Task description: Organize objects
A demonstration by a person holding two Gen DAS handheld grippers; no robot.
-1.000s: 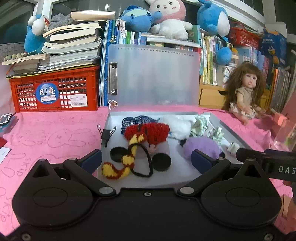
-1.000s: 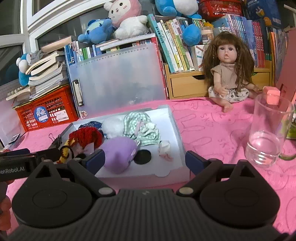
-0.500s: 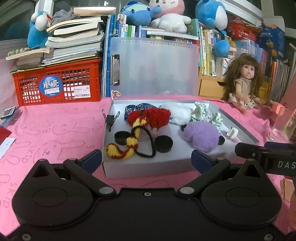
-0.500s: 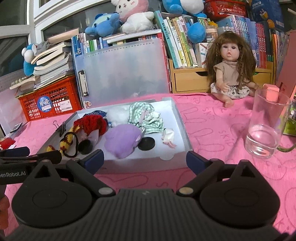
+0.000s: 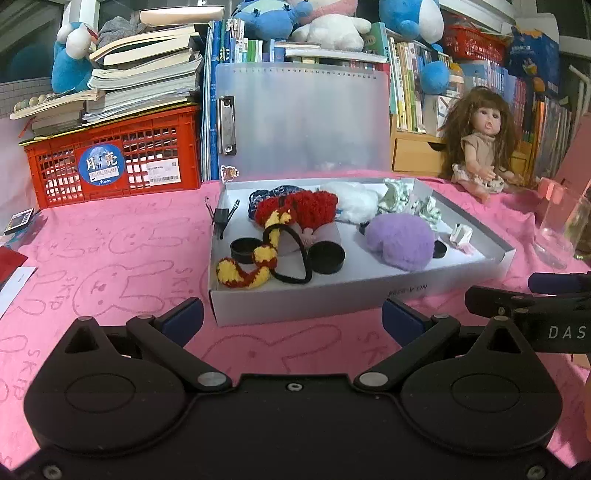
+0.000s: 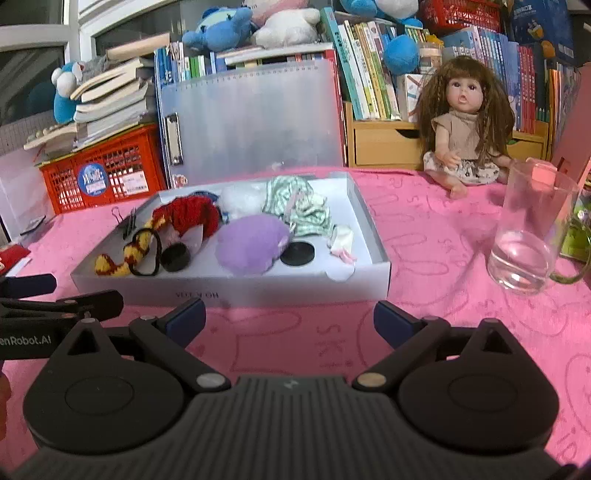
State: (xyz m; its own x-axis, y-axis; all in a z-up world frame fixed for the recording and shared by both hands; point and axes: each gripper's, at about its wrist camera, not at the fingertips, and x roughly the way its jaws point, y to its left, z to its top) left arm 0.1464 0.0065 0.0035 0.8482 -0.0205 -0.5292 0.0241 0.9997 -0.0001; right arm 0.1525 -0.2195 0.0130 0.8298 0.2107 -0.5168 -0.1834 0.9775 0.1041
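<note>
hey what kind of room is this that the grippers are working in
Probably a child's bedroom or playroom at home: plush toys sit atop a packed row of books, and a long-haired doll sits on a pink bunny-print tablecloth.

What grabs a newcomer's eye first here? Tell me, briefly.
The shallow white box in the middle of the pink cloth, crammed with soft accessories, chiefly a fluffy purple pompom and a red knitted piece. Next comes the long-haired doll sitting at the back right against the books, then the clear glass cup on the cloth at the right.
</note>
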